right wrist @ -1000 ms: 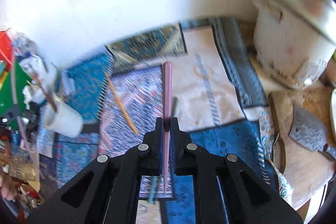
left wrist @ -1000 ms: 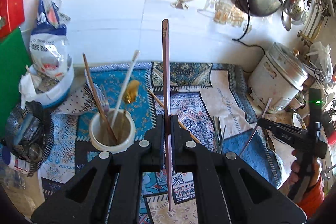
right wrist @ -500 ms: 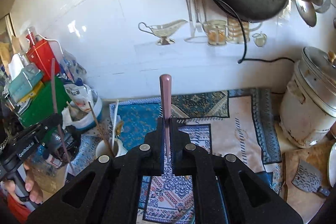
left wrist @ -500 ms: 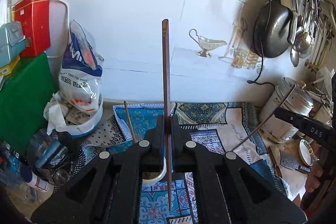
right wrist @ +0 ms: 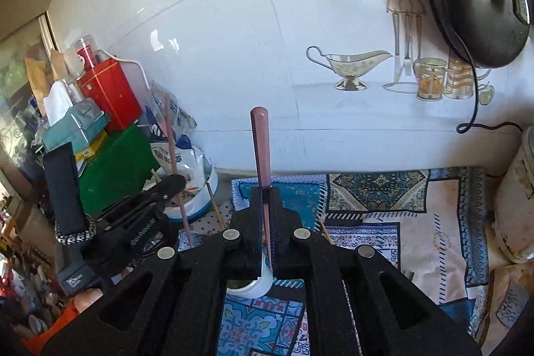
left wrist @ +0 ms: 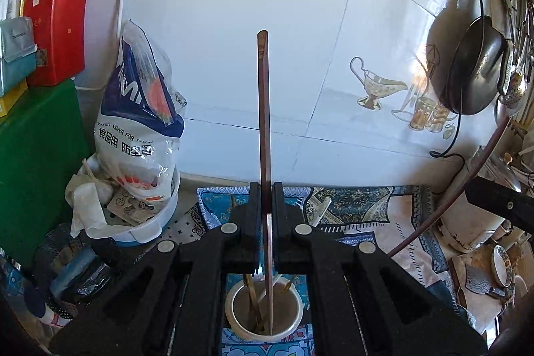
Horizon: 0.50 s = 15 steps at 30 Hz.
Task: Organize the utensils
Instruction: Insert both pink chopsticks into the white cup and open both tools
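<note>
Grippers both clamped: left gripper w/ slim brown chopstick, right gripper w/ pink chopstick.

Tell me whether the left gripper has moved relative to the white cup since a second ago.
Yes. The left gripper has moved over the white cup, with its dark chopstick reaching down into the cup.

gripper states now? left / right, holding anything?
Left gripper: shut on a dark brown chopstick, its tip in the white cup.
Right gripper: shut on a pink chopstick.
</note>
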Motion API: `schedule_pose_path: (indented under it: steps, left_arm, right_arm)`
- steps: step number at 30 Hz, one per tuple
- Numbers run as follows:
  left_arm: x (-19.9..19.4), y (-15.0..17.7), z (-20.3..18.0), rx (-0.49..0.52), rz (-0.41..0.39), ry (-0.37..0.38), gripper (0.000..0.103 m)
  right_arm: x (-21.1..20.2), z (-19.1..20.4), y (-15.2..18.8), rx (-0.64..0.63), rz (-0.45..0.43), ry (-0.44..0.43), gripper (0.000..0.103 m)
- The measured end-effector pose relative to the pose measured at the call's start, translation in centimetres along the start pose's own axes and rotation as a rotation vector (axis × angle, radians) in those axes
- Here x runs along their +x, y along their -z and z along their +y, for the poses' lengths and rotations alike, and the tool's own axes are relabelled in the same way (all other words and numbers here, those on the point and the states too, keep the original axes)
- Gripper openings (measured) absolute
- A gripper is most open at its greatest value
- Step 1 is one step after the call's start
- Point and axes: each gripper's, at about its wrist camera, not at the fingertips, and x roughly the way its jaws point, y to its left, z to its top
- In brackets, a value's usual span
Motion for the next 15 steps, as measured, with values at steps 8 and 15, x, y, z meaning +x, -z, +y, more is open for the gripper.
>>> schedule_pose_path:
  steps: [8, 15]
  left_arm:
    - [3.7, 1.6, 1.2, 0.012, 0.035, -0.007, 0.004]
    - [6.2, 4.4, 1.6, 0.019, 0.098, -0.010, 0.004]
  right_arm:
    - [4.6, 1.0, 0.5, 0.007, 0.068, -0.040, 0.003]
    - [8.1, 1.3, 2.6, 0.008, 0.164, -0.051, 0.002]
